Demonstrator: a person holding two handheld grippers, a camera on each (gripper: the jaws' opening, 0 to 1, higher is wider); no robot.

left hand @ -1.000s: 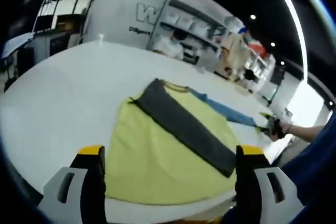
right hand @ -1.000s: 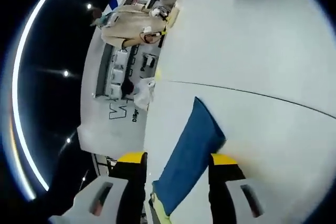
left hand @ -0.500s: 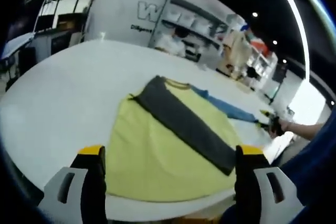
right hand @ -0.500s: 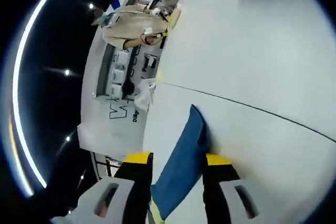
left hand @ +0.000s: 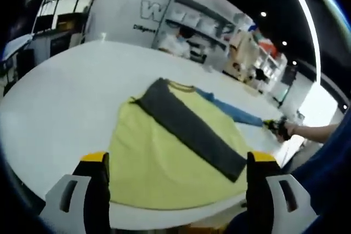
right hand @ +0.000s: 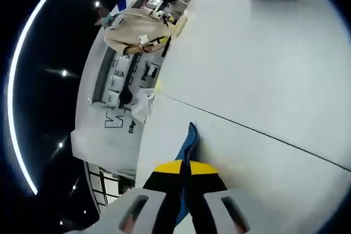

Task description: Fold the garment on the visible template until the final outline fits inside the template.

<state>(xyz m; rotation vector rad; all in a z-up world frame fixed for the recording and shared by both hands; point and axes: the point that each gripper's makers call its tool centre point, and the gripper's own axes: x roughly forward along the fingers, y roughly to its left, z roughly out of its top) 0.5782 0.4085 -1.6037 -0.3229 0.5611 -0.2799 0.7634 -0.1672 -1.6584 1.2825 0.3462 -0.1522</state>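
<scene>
Right hand-held gripper (right hand: 184,176) clamped on blue sleeve (right hand: 189,141) | left hand-held gripper (left hand: 175,163) spread wide, empty, above garment (left hand: 164,152)

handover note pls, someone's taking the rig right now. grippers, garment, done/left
Left gripper: open, holding nothing, above the near hem of the yellow shirt.
Right gripper: shut on the blue sleeve, at the table's far right edge in the left gripper view.
Shirt lies flat on the white table; the grey sleeve is already folded across the body.
Left: fold the blue sleeve in, then the body. I can't make out a template outline.
</scene>
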